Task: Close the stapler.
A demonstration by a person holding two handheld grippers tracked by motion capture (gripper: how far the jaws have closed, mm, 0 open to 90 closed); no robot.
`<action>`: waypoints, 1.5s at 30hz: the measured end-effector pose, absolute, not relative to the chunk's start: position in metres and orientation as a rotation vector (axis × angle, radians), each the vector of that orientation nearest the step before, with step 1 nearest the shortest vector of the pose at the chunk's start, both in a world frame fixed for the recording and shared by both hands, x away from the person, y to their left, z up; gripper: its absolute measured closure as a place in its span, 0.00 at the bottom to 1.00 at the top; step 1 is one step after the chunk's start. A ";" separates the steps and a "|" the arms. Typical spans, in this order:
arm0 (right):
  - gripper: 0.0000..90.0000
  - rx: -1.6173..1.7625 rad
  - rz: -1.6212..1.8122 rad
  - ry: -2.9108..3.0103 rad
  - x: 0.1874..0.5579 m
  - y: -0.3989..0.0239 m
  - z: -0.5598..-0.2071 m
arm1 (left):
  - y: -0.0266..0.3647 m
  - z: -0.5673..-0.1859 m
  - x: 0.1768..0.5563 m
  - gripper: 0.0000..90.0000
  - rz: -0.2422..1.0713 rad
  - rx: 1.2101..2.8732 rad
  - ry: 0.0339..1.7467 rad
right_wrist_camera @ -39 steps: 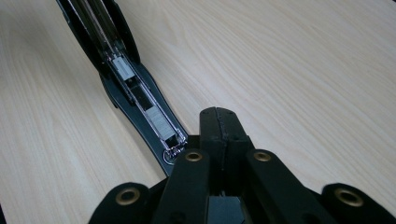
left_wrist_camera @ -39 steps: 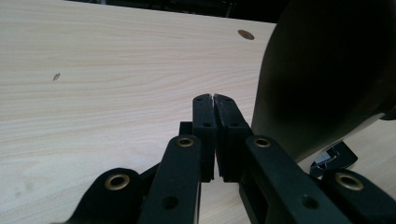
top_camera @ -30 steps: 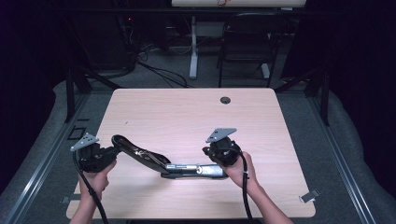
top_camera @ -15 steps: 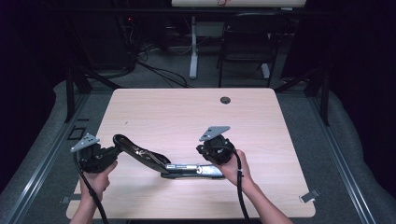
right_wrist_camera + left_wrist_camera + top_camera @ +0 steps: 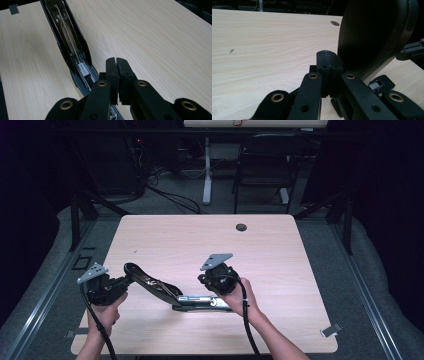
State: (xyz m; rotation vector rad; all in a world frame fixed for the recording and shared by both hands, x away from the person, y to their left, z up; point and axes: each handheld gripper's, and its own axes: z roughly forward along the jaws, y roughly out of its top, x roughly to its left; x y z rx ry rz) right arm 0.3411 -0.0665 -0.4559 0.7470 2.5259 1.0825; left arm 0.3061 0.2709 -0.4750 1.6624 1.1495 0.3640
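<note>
Black jaws of the left tool (image 5: pixel 327 60) are pressed together, empty, just beside the raised lid end of the opened stapler (image 5: pixel 165 292); whether they touch it is hard to tell. The right tool (image 5: pixel 116 65) is likewise closed on nothing, above the stapler's metal channel. The stapler lies opened out on the pale wooden desk (image 5: pixel 280 250), near its front edge, between both hands. A cable hole (image 5: pixel 241 227) sits near the far edge.

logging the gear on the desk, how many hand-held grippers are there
2. The left hand-held gripper is near the table's left edge, at the stapler's raised end. The right hand-held gripper is mid-table, above its other end.
</note>
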 end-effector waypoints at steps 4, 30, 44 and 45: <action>1.00 0.724 1.102 2.530 0.342 -0.058 -0.454 | 0.270 -0.475 0.306 1.00 0.345 1.678 1.132; 1.00 0.603 1.142 2.541 0.337 -0.023 -0.439 | 0.250 -0.474 0.302 1.00 0.331 1.728 1.056; 1.00 0.550 1.134 2.509 0.334 -0.015 -0.432 | 0.236 -0.474 0.301 1.00 0.316 1.765 1.019; 1.00 0.547 1.136 2.507 0.334 -0.015 -0.431 | 0.235 -0.475 0.301 1.00 0.314 1.768 1.013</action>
